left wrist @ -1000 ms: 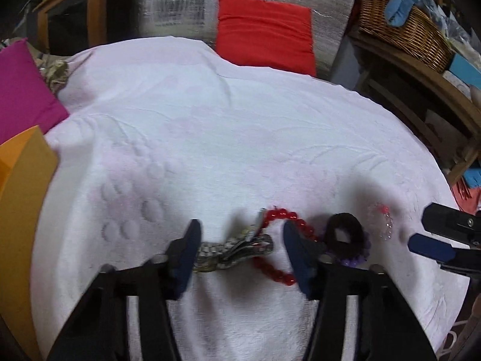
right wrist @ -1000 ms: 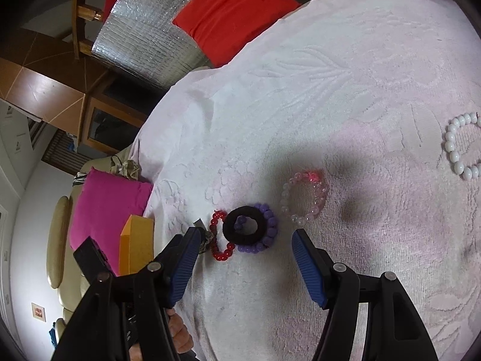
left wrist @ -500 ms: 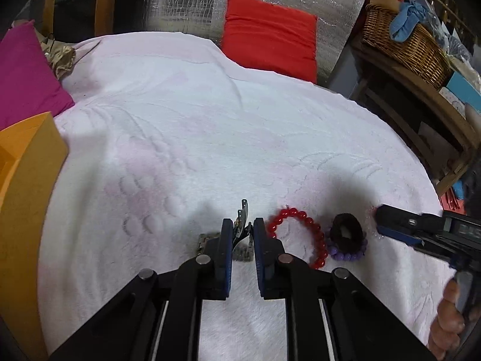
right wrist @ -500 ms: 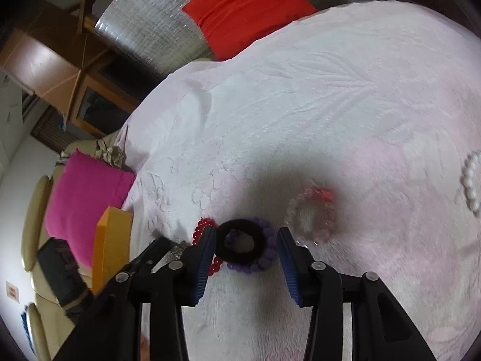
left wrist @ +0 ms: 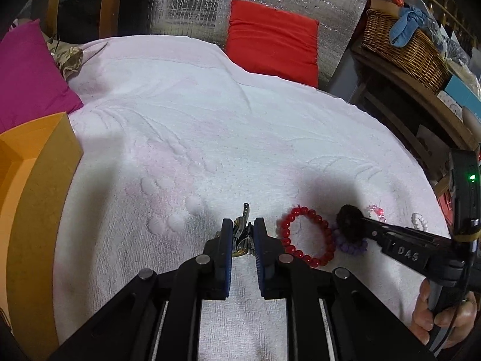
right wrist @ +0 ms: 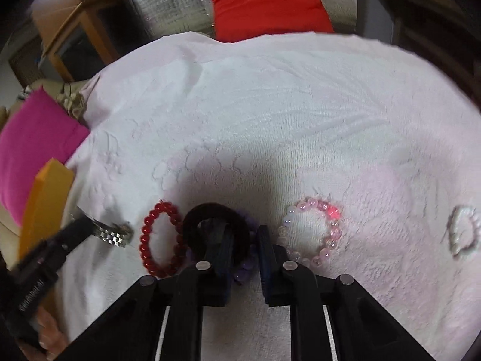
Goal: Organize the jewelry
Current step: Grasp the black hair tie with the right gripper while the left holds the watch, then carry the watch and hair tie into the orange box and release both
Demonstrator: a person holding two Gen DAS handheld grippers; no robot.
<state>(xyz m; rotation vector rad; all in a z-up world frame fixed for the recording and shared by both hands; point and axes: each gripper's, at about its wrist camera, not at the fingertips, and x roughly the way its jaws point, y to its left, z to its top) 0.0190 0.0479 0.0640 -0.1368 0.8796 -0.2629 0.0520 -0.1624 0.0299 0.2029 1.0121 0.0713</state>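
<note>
Pick-up step: the left gripper (left wrist: 243,234) pinches a silver metal-link watch band (left wrist: 242,231) on the white towel (left wrist: 210,138), while the right gripper (right wrist: 245,240) is closing on the black fabric scrunchie (right wrist: 210,213); next, lift toward the orange cardboard box (left wrist: 36,180) (nine o'clock).

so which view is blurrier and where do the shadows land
Right wrist view: motion-smeared, worst at the white bead bracelet and orange cardboard box; a dark shadow pools around the black fabric hair tie. Left wrist view: sharp, shadow beside the red bead bracelet; both bulge fisheye-style.
</note>
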